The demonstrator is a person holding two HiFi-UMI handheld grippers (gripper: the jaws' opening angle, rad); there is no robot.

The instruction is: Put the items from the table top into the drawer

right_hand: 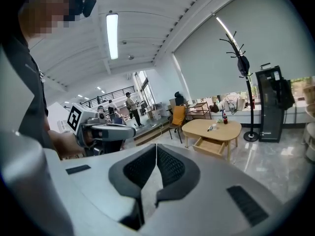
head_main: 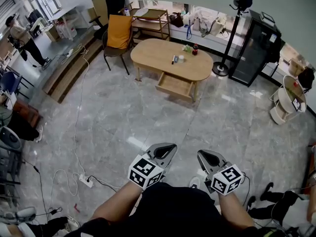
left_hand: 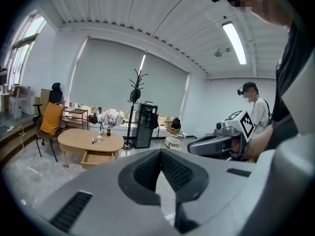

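The oval wooden table [head_main: 158, 53] stands far ahead, its drawer [head_main: 175, 85] pulled open toward me. On top sit a dark bottle [head_main: 195, 49], a white cup [head_main: 181, 58], a small black item [head_main: 174, 59] and something green [head_main: 186, 47]. Both grippers hover low near my body, several steps from the table. My left gripper [head_main: 165, 149] is shut and empty, its jaws meeting at the tip [left_hand: 160, 154]. My right gripper [head_main: 205, 157] is also shut with nothing in it [right_hand: 156, 146]. Each gripper view shows the table [left_hand: 78, 141] [right_hand: 216, 129] in the distance.
A chair with an orange cushion [head_main: 118, 33] stands left of the table. A coat stand [head_main: 232, 33] and black cabinet [head_main: 256, 48] are to its right. A power strip with cables [head_main: 86, 180] lies on the floor at left. A person [left_hand: 256, 112] stands to the right.
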